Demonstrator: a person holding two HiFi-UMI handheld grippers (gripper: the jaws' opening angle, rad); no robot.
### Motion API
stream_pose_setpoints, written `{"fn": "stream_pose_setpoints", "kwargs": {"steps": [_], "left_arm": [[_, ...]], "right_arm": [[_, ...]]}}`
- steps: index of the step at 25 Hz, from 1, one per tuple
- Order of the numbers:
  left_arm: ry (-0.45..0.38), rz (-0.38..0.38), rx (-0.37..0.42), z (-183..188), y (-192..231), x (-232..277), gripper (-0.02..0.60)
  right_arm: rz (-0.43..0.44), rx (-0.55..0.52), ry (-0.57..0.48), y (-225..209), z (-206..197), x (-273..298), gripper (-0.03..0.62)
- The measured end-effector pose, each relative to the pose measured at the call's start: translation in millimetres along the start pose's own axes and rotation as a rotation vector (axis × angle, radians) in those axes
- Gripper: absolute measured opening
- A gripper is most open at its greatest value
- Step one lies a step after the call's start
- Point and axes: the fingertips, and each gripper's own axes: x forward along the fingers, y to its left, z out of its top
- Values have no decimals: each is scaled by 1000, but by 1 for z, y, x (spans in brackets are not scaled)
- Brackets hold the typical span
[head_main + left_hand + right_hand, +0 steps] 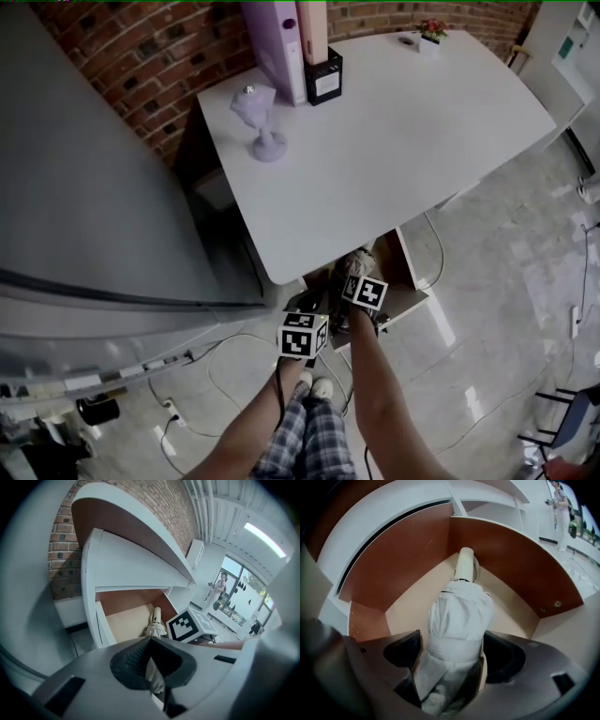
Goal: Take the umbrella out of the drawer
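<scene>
I looked steeply down on a white surface (394, 141) set against a brick wall (141, 56). On it stood a lilac lamp (265, 122), a tall lilac folder (274, 37) just beside a black box (324, 77), and at the far edge a small potted plant (431, 36). Below the near edge an open drawer (410, 281) jutted out over the tiled floor (497, 309). Both claws were down at it, side by side. The left claw (309, 307) was nearer my legs and the right claw (350, 274) was over the drawer, with the pale umbrella (359, 258) showing at its tip. From up here I could not tell how the jaws stood. Cables (225, 375) trailed across the floor.
</scene>
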Motion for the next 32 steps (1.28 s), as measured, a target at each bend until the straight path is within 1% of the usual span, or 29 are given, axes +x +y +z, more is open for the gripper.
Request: {"fn": "stream_pose_setpoints", "kwargs": {"steps": [2,7,10,12,15,20,26,32], "left_arm": [[-6,-3,2,0,2,0,26],[-13,-13,0,-2,2,-2,26],[-21,-19,13,1,-3,-4,26],[-19,-22,17,1,-6,-9,26],[-12,-21,19,2,-9,-18,26],[-10,-19,21,11,-17,-32,26],[-11,-18,30,22,-26,-54,26],[-14,-26,32,35,-39,-83,26]], "right_arm": [[1,25,-36,-3,3,2,383],[-8,93,-13,-6,-3,1,339],[-26,74,-24,-11,-2,-2,299],[-37,65,-61,-9,2,-11,285],[-44,63,-120,-2,13,-26,279],[-31,55,-160,9,23,-51,278],[-51,134,-221,7,32,-85,278],[-86,148,-288,8,42,-138,279]]}}
